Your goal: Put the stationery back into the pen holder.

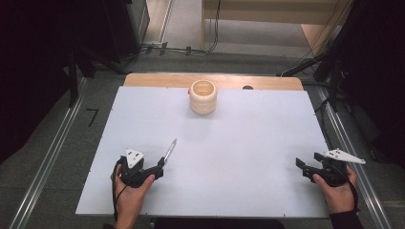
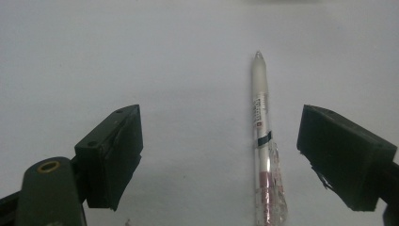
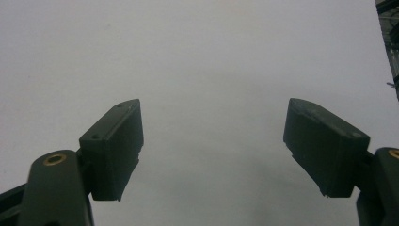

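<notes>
A clear pen (image 1: pixel 170 149) with a white cap lies on the white board (image 1: pixel 239 143), pointing away toward the far side. My left gripper (image 1: pixel 160 168) rests at the board's near left, right behind the pen's near end. In the left gripper view the pen (image 2: pixel 261 141) lies between the wide jaws of the left gripper (image 2: pixel 221 127), nearer the right one, and neither pad touches it. My right gripper (image 1: pixel 300 164) sits at the near right, held by a hand. In the right gripper view its jaws (image 3: pixel 214 122) stand open over bare board.
A pale wooden cup (image 1: pixel 203 97) stands upright at the far middle of the board, near the wooden table edge (image 1: pixel 153 79). Dark stands and cables surround the table on the floor.
</notes>
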Motion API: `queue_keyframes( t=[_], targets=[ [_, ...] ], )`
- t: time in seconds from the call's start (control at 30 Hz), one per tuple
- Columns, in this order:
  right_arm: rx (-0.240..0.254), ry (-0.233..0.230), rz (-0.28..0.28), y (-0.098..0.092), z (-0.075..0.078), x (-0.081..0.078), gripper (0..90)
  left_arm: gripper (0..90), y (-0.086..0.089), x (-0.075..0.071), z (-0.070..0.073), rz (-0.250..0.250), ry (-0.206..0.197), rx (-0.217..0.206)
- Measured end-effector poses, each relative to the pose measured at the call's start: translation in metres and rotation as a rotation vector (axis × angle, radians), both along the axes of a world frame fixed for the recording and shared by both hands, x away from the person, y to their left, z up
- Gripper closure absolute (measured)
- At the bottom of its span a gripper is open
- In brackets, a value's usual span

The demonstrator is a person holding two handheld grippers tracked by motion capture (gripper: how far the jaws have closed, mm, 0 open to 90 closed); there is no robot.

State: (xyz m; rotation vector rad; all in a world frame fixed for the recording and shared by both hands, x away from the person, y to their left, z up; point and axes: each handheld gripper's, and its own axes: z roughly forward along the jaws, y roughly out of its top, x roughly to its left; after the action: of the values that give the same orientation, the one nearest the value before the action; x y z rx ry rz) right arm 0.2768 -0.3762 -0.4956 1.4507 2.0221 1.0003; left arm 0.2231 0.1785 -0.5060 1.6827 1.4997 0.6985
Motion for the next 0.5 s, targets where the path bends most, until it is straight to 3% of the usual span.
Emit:
queue_keyframes(
  t=[0.5],
  targets=[
    [-0.002,0.003,-0.001,0.0002,-0.0003,0.0003,19.2,19.7,-0.0056,0.0061,-0.0020,0.004,0.020,0.017]
  ],
)
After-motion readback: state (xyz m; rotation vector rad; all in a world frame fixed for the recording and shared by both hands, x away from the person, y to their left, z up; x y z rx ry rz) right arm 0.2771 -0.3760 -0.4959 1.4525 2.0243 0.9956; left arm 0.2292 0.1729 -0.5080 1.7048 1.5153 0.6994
